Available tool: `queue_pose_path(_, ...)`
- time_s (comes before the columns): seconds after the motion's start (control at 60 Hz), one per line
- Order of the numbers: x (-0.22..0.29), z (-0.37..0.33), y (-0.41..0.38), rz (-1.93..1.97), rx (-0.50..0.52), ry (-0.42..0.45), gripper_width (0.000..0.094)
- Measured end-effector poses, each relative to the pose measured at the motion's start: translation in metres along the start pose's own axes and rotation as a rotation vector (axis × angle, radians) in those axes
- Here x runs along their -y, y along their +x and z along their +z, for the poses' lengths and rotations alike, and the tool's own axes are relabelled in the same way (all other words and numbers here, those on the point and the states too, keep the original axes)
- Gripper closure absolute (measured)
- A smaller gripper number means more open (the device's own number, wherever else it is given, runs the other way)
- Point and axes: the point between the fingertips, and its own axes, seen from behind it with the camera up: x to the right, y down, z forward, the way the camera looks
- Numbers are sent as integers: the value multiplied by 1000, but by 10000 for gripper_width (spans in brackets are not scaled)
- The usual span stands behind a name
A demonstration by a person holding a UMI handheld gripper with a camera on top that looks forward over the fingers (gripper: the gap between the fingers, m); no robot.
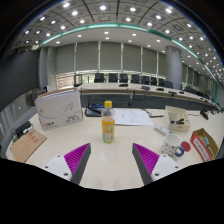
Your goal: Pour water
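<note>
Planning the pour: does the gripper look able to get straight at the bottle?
Probably yes. The gripper is open, and the bottle stands upright ahead of its fingers with only bare table between.

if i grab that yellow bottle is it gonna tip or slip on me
The bottle stands tall and narrow on the table, so a push near its cap would probably tip it. It looks nearly full of yellow liquid, so likely heavy for its size. Its smooth, clear plastic may slip or give under a hard squeeze. It stands beyond the open gripper.
</note>
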Motion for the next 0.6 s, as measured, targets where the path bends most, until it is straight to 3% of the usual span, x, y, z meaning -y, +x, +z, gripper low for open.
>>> queue_pose_path(0.167, 16, 108, -37, 34, -35, 29, 76)
queue_pose_path(0.383, 31, 210, -24, 46, -115, 95, 86)
queue_pose_path(0.6, 23, 257, -11, 8, -142, 120, 281)
